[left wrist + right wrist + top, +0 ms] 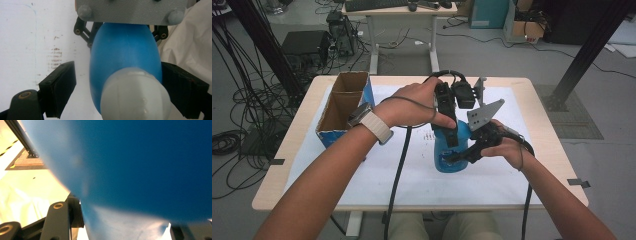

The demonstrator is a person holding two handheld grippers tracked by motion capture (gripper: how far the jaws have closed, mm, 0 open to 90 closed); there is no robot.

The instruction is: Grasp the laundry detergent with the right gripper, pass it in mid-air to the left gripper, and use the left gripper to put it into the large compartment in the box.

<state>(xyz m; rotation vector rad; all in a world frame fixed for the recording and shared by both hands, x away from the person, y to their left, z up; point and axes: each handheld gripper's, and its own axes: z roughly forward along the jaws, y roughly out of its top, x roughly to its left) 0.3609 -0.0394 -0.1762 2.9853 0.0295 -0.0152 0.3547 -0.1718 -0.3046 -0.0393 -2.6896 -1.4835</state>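
The blue bottle [451,150] is standing upright on the white sheet [362,170] near the middle of the table [277,185], its long axis running vertically and its pale cap [136,96] pointing up toward the left gripper's camera. In the left gripper view the bottle body [125,57] is narrowing toward that cap.

The right gripper [472,150] is coming in from the bottle's right side and is gripping the lower body, jaws pressed against the blue wall; in the right gripper view the blue surface [140,165] is lying hard against the lens. The left gripper [451,131] is hanging directly over the bottle, pointing down. Its jaws are standing spread on either side of the cap: the pad [62,85] on one side is sitting clear of the bottle with white sheet showing between, while the pad [180,87] on the other side is lying just beside the blue wall; contact there cannot be confirmed.

Well to the left of the bottle an open cardboard box [343,107] with a blue side is sitting at the sheet's edge. Faint brown marks [55,56] are staining the sheet just beside the bottle. Beyond the table, a desk [399,10] is standing on a grey floor, with cables [242,115] lying loose off to the left.
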